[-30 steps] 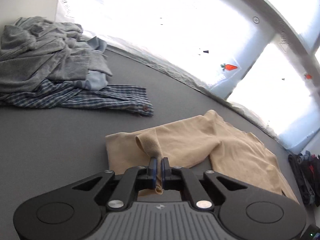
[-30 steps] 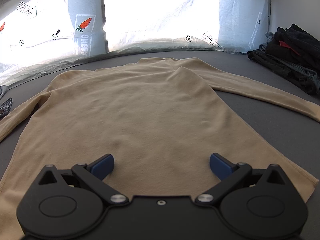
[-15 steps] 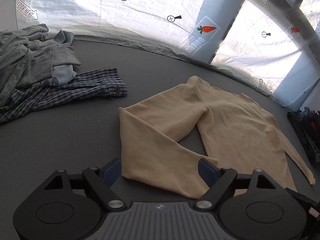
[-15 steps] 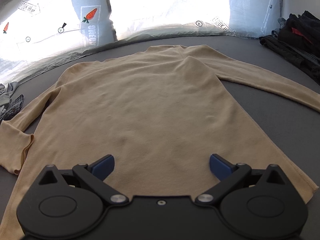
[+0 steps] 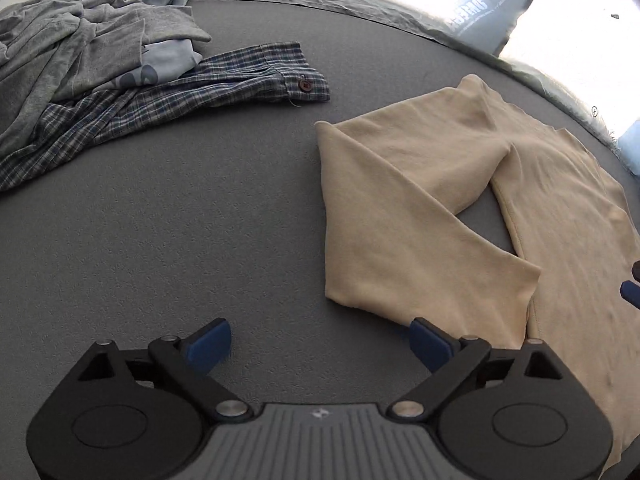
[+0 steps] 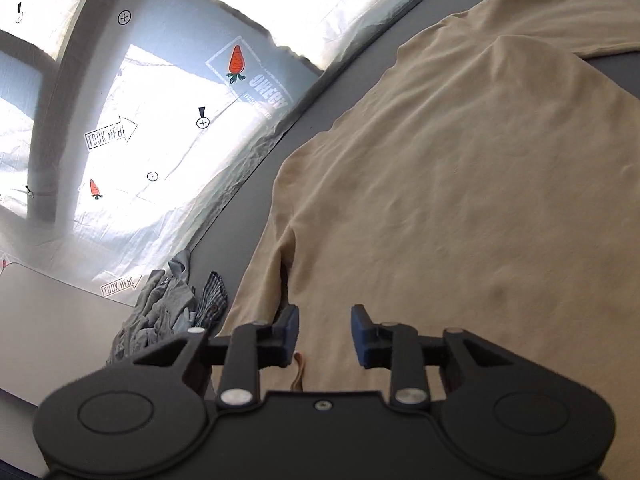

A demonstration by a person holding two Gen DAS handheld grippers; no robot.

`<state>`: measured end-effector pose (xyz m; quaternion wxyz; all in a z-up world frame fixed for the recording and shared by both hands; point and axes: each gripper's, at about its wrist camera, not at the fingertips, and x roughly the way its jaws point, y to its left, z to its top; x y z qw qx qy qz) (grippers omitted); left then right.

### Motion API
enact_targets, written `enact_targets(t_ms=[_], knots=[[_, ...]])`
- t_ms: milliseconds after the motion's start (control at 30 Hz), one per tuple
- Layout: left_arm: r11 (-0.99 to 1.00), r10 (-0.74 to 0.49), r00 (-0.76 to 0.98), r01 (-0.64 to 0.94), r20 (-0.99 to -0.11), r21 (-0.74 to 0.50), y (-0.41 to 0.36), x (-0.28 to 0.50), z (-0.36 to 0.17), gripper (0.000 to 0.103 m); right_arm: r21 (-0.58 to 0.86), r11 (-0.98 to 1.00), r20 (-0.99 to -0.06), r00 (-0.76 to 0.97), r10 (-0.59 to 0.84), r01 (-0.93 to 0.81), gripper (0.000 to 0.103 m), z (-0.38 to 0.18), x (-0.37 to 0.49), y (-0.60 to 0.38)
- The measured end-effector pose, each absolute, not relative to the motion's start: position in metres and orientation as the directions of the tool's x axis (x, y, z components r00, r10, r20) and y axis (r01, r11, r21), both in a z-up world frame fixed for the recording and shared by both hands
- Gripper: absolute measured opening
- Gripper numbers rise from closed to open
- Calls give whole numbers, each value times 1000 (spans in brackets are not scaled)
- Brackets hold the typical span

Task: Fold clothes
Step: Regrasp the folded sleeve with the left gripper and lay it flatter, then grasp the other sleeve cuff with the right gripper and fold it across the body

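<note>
1. The bench (image 5: 200, 220) is a wide grey textured surface that carries all the clothes; its far edge meets a crinkled translucent sheet (image 6: 132, 128) printed with carrots, small circle marks and arrow labels, with bright light behind it.
2. The beige long-sleeved top (image 6: 460, 184) lies flat on the bench, spread wide in the right wrist view. In the left wrist view (image 5: 560, 216) its body runs along the right side of the picture.
3. One sleeve (image 5: 400, 220) of the top is folded back on itself in a V, the fold pointing toward the pile of clothes and the cuff end lying against the edge of the body. A small grey triangle of bench shows inside the V.
4. A pile of grey garments (image 5: 72, 40) sits crumpled at the far left of the bench, well apart from the beige top.
5. A blue plaid shirt (image 5: 168, 96) lies under that pile, its buttoned cuff reaching out toward the folded sleeve without touching it.
6. The left gripper (image 5: 320, 346) hangs over bare bench just beside the sleeve's cuff end, its jaws opening to full width with nothing between them.
7. The right gripper (image 6: 324, 336) hovers above the body of the top near the armpit, its jaws closing to a narrow gap; only flat cloth lies below them and the blue pads grip nothing.
</note>
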<state>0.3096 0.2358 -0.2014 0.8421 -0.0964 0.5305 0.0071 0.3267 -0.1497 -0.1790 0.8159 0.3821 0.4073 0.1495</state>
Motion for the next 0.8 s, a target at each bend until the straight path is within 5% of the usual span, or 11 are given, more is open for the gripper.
enact_targets(t_ms=[200, 667, 800], knots=[[1000, 8, 406, -25, -914, -2, 211, 316, -208, 103, 670, 739, -622, 486, 614, -78, 27, -181, 351, -86], [1000, 18, 400, -18, -916, 12, 210, 318, -209, 103, 556, 814, -720, 392, 573, -168, 29, -202, 375, -37], [1000, 20, 401, -19, -916, 13, 210, 318, -209, 103, 491, 835, -742, 384, 550, -247, 23, -199, 378, -26]])
